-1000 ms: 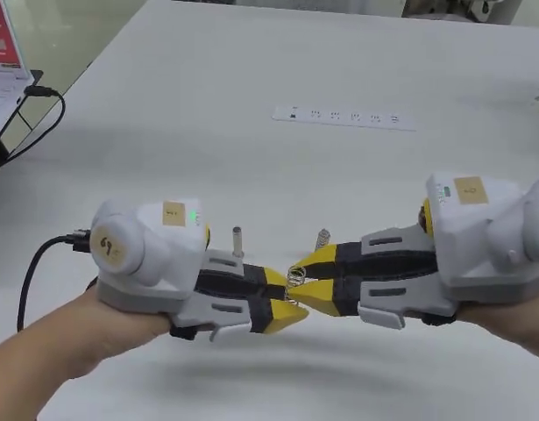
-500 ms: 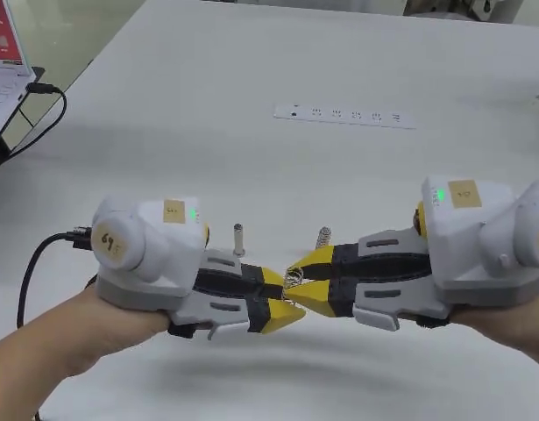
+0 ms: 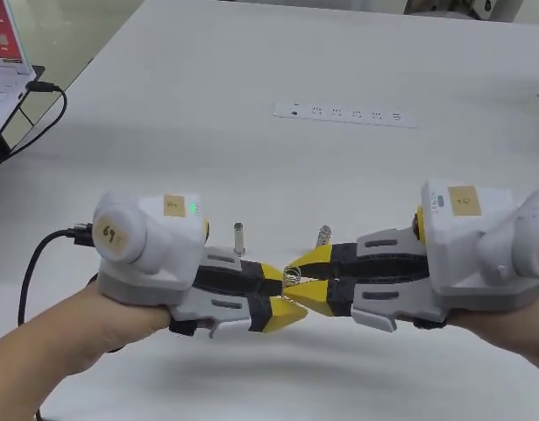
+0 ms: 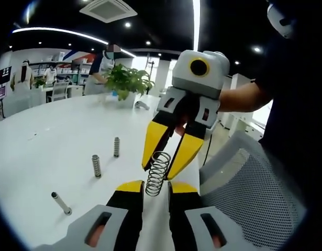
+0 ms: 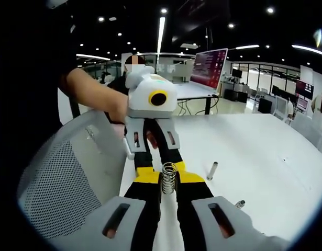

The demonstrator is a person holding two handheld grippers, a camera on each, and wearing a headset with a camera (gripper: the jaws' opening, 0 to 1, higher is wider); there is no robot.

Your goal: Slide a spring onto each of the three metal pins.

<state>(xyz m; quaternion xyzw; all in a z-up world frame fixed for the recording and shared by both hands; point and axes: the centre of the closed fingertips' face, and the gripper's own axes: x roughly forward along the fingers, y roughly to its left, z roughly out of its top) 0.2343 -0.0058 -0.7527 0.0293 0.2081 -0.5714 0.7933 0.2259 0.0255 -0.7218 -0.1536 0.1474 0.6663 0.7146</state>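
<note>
Spring (image 3: 293, 274): mid-air above table | left gripper (image 4: 156, 187), right gripper (image 5: 169, 184): both nipped on it, tip to tip | risk: uneven let-go flicks spring clear of bare pin (image 3: 238, 239)

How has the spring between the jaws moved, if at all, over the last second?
No. In the head view the spring keeps its place just right of, and nearer than, the bare pin, where the two sets of jaws meet.

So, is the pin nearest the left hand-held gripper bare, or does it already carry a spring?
Bare: the pin is a smooth metal shaft with no coils; the spring is apart from it.
</note>
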